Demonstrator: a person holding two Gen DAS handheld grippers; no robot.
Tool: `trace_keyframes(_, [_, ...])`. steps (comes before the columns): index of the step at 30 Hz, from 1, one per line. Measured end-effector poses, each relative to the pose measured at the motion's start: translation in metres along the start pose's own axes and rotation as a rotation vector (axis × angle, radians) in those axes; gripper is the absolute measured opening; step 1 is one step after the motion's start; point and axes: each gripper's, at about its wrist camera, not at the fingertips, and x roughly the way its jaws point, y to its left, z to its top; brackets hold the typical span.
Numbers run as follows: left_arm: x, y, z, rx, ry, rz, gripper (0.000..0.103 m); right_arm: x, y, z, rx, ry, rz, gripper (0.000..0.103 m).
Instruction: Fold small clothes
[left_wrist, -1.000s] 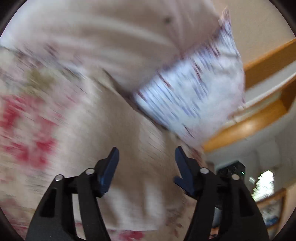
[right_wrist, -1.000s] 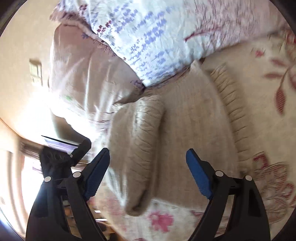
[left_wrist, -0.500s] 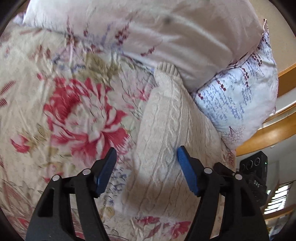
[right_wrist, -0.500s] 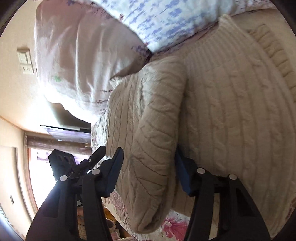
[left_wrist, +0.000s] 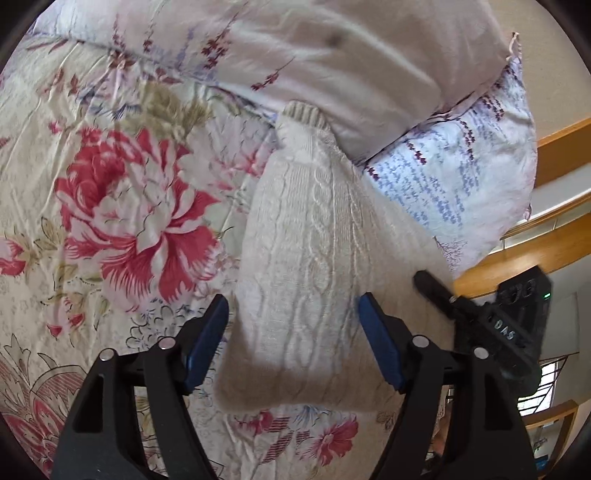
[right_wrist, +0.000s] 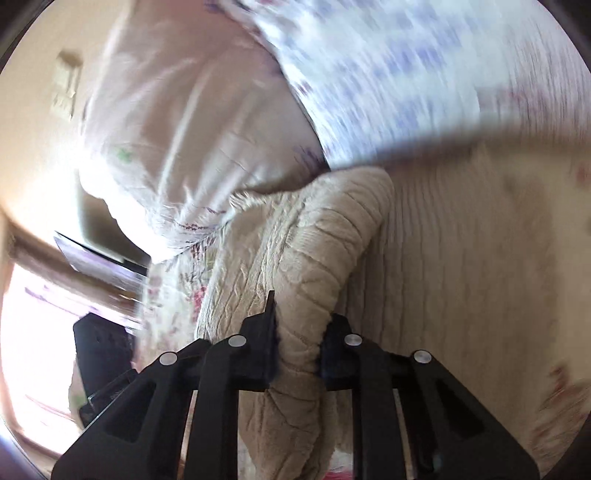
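Right tool (right_wrist: 297, 336) clamped on sweater sleeve (right_wrist: 317, 266) — left tool (left_wrist: 291, 332) wide, straddling sweater (left_wrist: 306, 258).

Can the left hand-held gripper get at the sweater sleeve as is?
Probably yes. The left hand-held gripper is open, its fingers straddling the cream sweater sleeve on the floral bedspread, with nothing between them.

The right gripper (right_wrist: 297, 334) has closed on the sweater's (right_wrist: 317, 266) folded sleeve — 0.5 s ago its jaws stood apart on either side of that fold, and 1 s ago wider still. The left gripper (left_wrist: 291, 325) has steadied from a blurred sweep to hang over the sweater (left_wrist: 306, 258), jaws apart — the right gripper now shows at its right edge.
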Motion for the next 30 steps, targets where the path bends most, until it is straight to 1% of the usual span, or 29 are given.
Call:
trace_keyframes(3, [0.002, -0.007, -0.003, 0.019, 0.005, -0.007, 0.074, -0.017, 0.012, 0.009, -0.123, -0.025, -0.106, 0.018])
trace_keyframes(4, [0.003, -0.01, -0.004, 0.031, 0.009, -0.004, 0.074, -0.024, 0.014, 0.011, -0.163, -0.035, -0.155, 0.018])
trace_keyframes(5, [0.005, -0.013, -0.005, 0.04, 0.011, -0.003, 0.074, -0.03, 0.013, 0.012, -0.183, -0.043, -0.188, 0.018])
trace_keyframes(8, [0.012, -0.019, -0.012, 0.067, 0.032, -0.01, 0.074, -0.048, -0.01, 0.011, -0.178, -0.055, -0.286, 0.018])
trace_keyframes(9, [0.013, -0.021, -0.015, 0.072, 0.039, -0.013, 0.074, -0.05, -0.018, 0.009, -0.168, -0.046, -0.305, 0.018])
trace_keyframes(11, [0.019, -0.026, -0.017, 0.086, 0.059, -0.015, 0.074, -0.046, -0.042, -0.001, -0.135, 0.003, -0.342, 0.017])
trace_keyframes(12, [0.021, -0.028, -0.019, 0.093, 0.067, -0.013, 0.074, -0.047, -0.051, -0.007, -0.132, 0.013, -0.35, 0.017])
trace_keyframes(14, [0.025, -0.03, -0.021, 0.106, 0.081, -0.008, 0.074, -0.05, -0.054, -0.013, -0.133, -0.009, -0.351, 0.017])
trace_keyframes(19, [0.031, -0.038, -0.025, 0.126, 0.103, -0.009, 0.073, -0.075, -0.046, -0.006, -0.129, -0.128, -0.355, 0.016])
trace_keyframes(20, [0.032, -0.039, -0.026, 0.131, 0.106, -0.01, 0.073, -0.081, -0.047, -0.004, -0.125, -0.141, -0.358, 0.016])
trace_keyframes(22, [0.034, -0.039, -0.028, 0.135, 0.116, -0.014, 0.072, -0.08, -0.054, -0.002, -0.097, -0.132, -0.369, 0.016])
trace_keyframes(24, [0.037, -0.04, -0.03, 0.137, 0.13, -0.018, 0.069, -0.072, -0.071, -0.004, -0.061, -0.077, -0.393, 0.016])
trace_keyframes(25, [0.038, -0.04, -0.031, 0.138, 0.134, -0.016, 0.069, -0.068, -0.077, -0.006, -0.043, -0.067, -0.399, 0.016])
trace_keyframes(28, [0.037, -0.041, -0.033, 0.15, 0.133, -0.018, 0.069, -0.079, -0.078, -0.008, -0.02, -0.114, -0.392, 0.016])
trace_keyframes(30, [0.036, -0.042, -0.033, 0.156, 0.132, -0.021, 0.068, -0.08, -0.081, -0.007, -0.004, -0.116, -0.391, 0.016])
